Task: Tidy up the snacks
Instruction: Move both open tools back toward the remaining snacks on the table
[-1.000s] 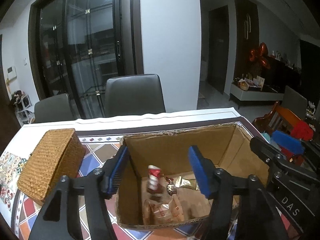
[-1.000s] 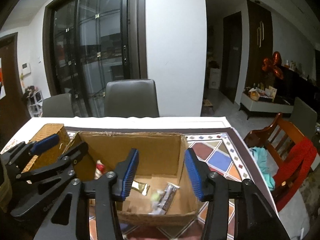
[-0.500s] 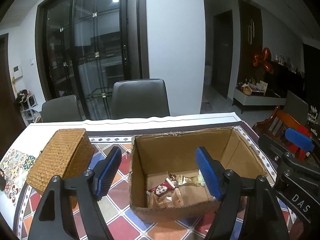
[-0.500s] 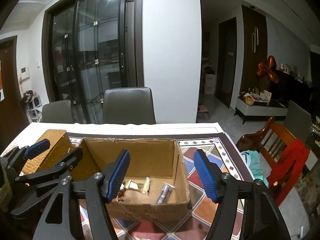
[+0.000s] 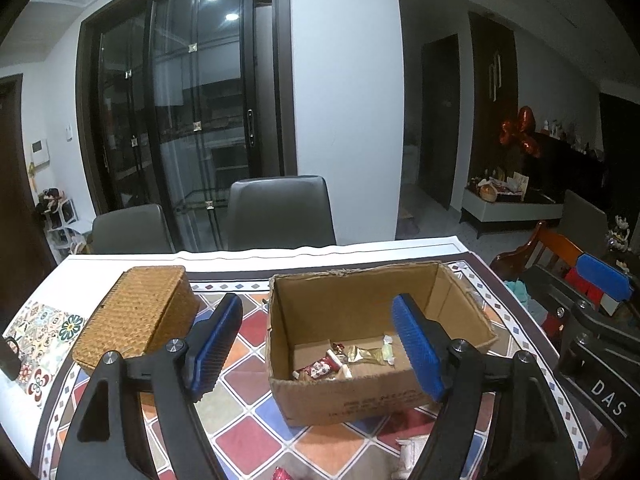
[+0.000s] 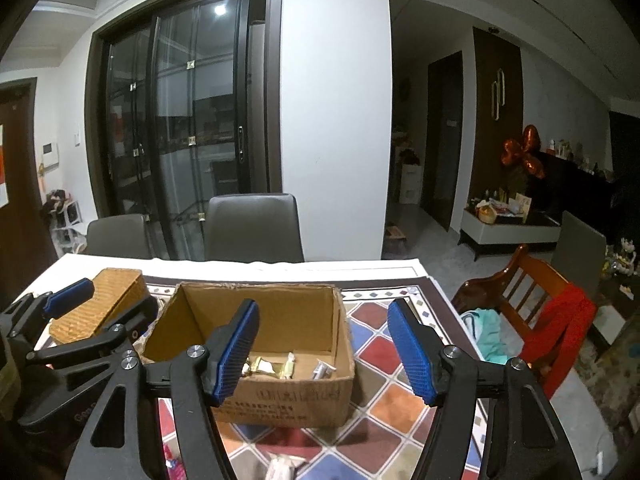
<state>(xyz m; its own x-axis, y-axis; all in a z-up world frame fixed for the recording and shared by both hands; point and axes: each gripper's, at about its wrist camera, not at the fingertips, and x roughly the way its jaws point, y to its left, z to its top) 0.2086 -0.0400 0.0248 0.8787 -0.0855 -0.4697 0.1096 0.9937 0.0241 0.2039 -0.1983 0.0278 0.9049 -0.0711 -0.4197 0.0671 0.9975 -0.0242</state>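
So, done: several wrapped snacks (image 5: 348,360) lie in my cardboard box (image 5: 360,396).
Left: wrappers (image 6: 286,466) at the tabletop's near edge.
Tongs: my left tongs (image 5: 316,350) and right tongs (image 6: 324,354) are spread, empty.

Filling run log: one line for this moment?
left tongs: open, empty | right tongs: open, empty | cardboard box: holds snacks

Both wrist views look forward, slightly downward — sharing the cardboard box (image 5: 372,392).

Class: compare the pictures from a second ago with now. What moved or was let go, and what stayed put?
Both claws, left and right, opened wider and drew back up from the cardboard box; the red snack was dropped inside. Box and wicker basket stayed put.
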